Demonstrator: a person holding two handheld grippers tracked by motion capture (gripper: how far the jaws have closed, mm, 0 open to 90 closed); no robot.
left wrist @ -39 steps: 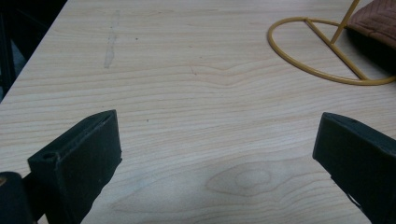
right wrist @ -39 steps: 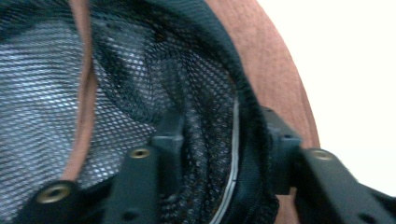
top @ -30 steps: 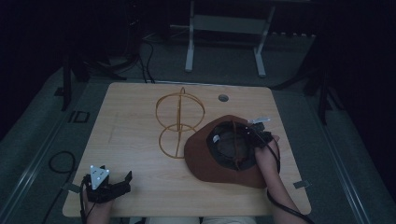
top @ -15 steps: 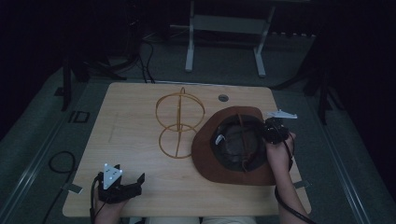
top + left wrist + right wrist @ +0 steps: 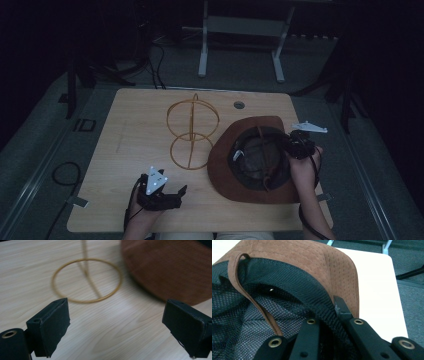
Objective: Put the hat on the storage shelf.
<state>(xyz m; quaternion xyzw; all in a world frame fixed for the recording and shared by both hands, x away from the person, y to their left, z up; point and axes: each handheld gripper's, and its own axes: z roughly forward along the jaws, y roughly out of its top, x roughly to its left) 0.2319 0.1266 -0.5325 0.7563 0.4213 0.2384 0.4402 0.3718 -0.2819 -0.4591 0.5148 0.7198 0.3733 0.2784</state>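
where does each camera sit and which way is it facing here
High view: fixed above the person's side, looking forward and down on the pale wooden table; both forearms enter from below, left gripper open, right gripper on the hat.
Left gripper view: rides the left gripper, looking between its open jaws at the thin golden wire hat stand.
Right gripper view: rides the right gripper, shut on the brown suede wide-brimmed hat at its black mesh lining.
Shared: the hat and table appear in all three.
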